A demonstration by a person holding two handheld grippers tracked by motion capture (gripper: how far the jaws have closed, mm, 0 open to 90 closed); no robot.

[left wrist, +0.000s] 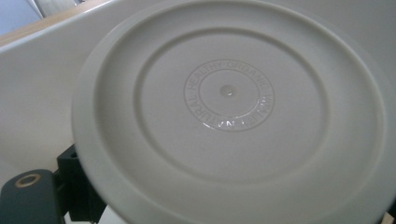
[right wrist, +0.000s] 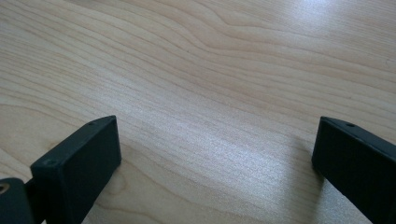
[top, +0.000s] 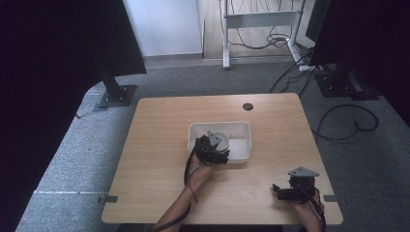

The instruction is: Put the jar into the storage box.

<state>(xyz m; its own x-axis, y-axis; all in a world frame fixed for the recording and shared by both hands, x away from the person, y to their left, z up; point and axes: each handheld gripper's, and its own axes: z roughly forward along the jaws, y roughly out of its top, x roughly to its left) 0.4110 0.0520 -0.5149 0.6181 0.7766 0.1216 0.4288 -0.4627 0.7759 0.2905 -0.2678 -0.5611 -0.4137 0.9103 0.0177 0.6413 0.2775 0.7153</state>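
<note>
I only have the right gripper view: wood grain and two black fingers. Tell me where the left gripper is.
Observer: The left gripper is at the near left corner of a white bin mid-table.
Operator: Report what its camera sees.
Observer: A round off-white plate, close up, with raised lettering ringing its centre.
Operator: Say whether it grips the plate.
Observer: Cannot tell; the plate hides its fingers.
Operator: Now place my gripper.
Observer: The right gripper sits near the table's front right edge, fingers wide apart.
</note>
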